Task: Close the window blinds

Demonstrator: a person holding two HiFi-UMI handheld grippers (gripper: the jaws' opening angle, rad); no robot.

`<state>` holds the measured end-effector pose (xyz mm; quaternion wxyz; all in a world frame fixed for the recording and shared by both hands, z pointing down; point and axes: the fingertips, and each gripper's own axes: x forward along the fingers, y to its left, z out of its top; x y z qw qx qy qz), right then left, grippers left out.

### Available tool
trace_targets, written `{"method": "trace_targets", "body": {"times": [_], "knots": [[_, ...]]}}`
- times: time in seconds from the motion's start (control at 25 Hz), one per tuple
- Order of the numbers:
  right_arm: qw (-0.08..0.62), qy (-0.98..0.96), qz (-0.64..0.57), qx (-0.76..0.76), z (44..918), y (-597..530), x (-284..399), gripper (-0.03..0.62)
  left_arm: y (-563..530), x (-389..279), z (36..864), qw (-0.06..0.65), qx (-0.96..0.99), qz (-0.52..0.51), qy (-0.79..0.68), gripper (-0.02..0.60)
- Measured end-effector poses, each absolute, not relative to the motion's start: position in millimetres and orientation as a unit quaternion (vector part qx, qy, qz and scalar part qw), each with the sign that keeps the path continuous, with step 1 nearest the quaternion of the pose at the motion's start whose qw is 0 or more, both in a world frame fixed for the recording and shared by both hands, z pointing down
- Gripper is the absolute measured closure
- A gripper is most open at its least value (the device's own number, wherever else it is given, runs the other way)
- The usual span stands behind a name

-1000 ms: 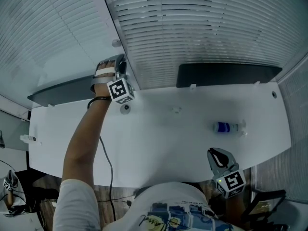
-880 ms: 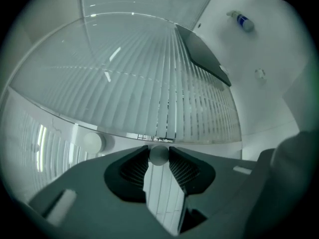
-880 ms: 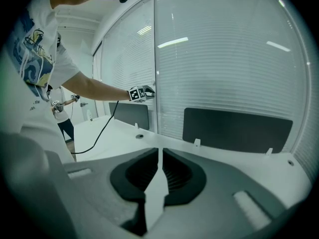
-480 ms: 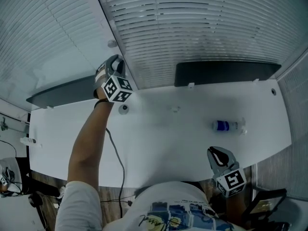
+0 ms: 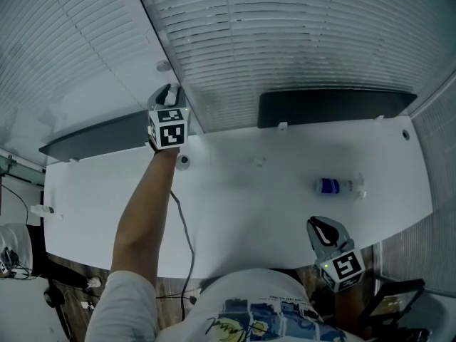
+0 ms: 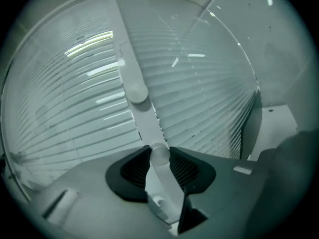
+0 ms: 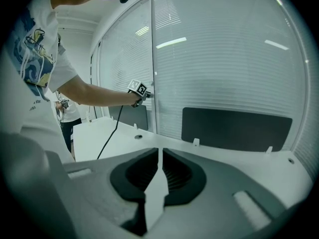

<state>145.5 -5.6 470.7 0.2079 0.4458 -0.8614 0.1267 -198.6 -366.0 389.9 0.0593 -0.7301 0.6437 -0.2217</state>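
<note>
White slatted blinds (image 5: pixel 285 41) hang behind the glass on both sides of a white window post (image 6: pixel 130 63). In the left gripper view a round white blind knob (image 6: pixel 159 152) sits on that post, with a second knob (image 6: pixel 136 92) higher up. My left gripper (image 6: pixel 159 160) has just been closing and its pads now press on the lower knob. From above, the left gripper (image 5: pixel 169 92) reaches to the post and hides that knob. My right gripper (image 5: pixel 322 228) hangs near the desk's front edge, shut and empty (image 7: pixel 159 156).
A white desk (image 5: pixel 249 212) runs under the window, with a blue-labelled bottle (image 5: pixel 335 187) lying at the right. Dark panels (image 5: pixel 335 107) (image 5: pixel 92 135) stand along its back edge. A cable (image 5: pixel 187 226) trails from the left arm, and a small round fitting (image 5: pixel 184 159) sits below the left gripper.
My left gripper has rolled about its own axis at the post, so its marker cube now faces up squarely. The right gripper has stayed where it was.
</note>
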Motion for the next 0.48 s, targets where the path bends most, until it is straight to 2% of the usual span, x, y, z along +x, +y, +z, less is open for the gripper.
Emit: {"method": "trace_targets", "body": {"times": [0.16, 0.48], "knots": [[0.210, -0.862, 0.122, 0.445, 467.1, -8.7, 145.3, 0.577, -365.8, -200.7, 387.8, 0.008, -0.735, -0.172, 0.655, 0.456], [0.210, -0.862, 0.125, 0.444, 468.3, -9.5, 144.8, 0.577, -366.3, -205.8, 390.5, -0.162, -0.743, -0.025, 0.650, 0.456]]}}
